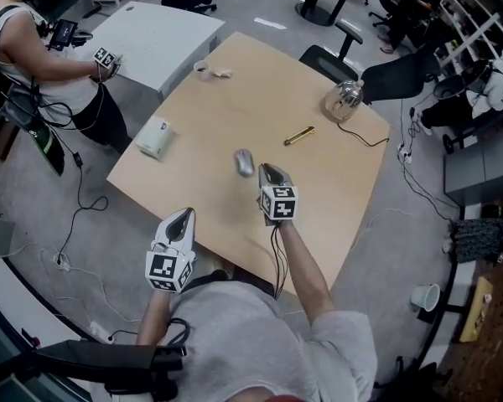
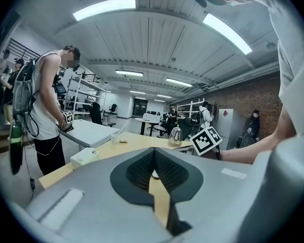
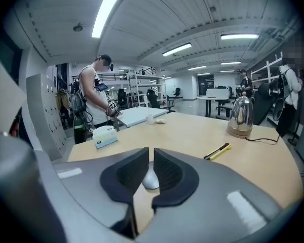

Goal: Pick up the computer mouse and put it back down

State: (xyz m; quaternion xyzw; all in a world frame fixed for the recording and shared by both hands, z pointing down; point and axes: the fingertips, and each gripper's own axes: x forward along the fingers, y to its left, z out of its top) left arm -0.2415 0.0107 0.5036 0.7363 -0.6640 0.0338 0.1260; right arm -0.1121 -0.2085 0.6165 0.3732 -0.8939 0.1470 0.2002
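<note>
- The computer mouse (image 1: 245, 162) lies flat on the wooden table (image 1: 318, 199), just beyond the tips of my right gripper (image 1: 270, 171) and a little to their left. I judge it has been set down, since nothing is touching it.
- In the right gripper view, my right gripper's jaws stand almost together with only a thin slit between them. The pale hump of the mouse (image 3: 151, 180) shows low behind that slit, past the jaws and not between them. This gripper holds nothing.
- My right gripper hangs above the table, tilted downward toward the mouse and clear of it.
- My left gripper (image 1: 184, 216) hovers off the near edge of the table, well apart from the mouse. It looks parked out of the way, as this job needs one gripper only.
- In the left gripper view its jaws meet at the tips, closed and empty.
- Farther ahead of my right gripper lie a yellow utility knife (image 1: 299, 136) and a metal kettle (image 1: 344, 100), both untouched.
</note>
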